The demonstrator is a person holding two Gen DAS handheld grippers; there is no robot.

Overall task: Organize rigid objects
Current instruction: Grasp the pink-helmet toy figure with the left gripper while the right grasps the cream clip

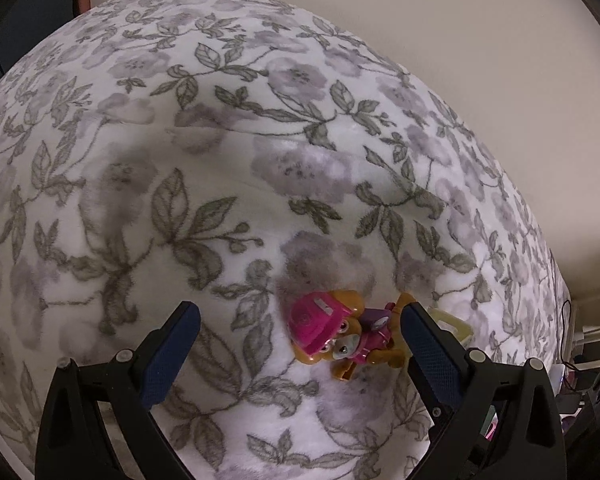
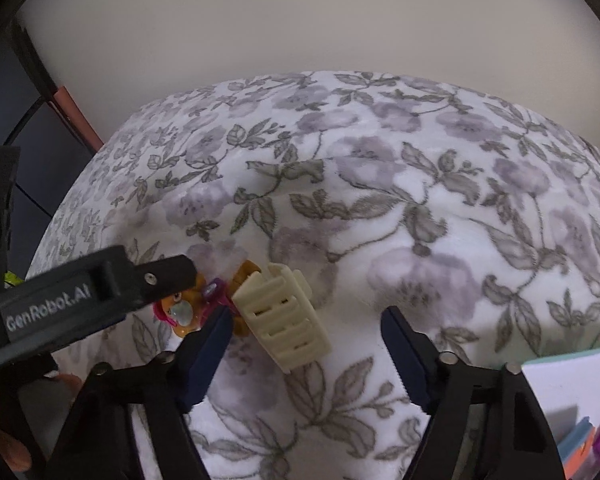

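Floral blanket (image 1: 204, 152), white plush printed with grey leaves and mauve blooms, spread across a rounded bed and creased near the middle. Behind it, plain beige wall (image 1: 440, 20). At left in the right wrist view, reddish-brown post (image 2: 80, 116) beside dark furniture (image 2: 24, 148) crossed by a thin black cable (image 2: 28, 196). In the lower right corner of the same view, white box (image 2: 572, 384) with a teal edge, blurred coloured pieces at its foot. Far right in the left wrist view, dim clutter (image 1: 580, 360) and a looping black cord (image 1: 566, 312) beyond the bed's edge.
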